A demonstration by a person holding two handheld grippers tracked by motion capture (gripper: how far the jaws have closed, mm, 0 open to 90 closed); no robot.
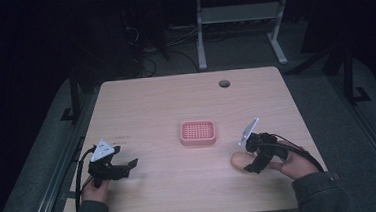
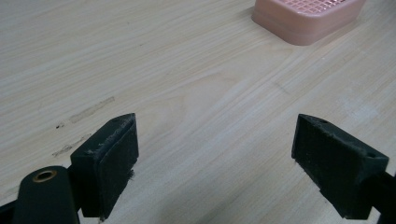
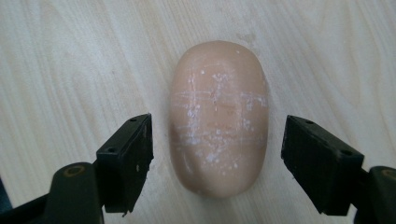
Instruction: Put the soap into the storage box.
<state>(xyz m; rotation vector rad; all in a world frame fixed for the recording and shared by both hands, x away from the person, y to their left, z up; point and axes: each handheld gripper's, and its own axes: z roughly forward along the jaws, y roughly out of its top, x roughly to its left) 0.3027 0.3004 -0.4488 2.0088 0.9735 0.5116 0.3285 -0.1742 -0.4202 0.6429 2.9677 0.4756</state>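
Soap [image 3: 218, 116] lies on the table [image 1: 156, 105] between our right gripper's [image 3: 217, 158] spread jaws, with gaps either side. Our left gripper [image 2: 215, 163] hovers with its jaws wide apart above bare wood. Farther off, mid-table, sits the pink dish [image 1: 197, 132].

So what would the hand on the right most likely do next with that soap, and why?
Probably close the right gripper on the soap bar. Its open fingers already stand on either side of the bar, not touching it, while it lies flat on the table. The pink soap dish sits empty nearby.
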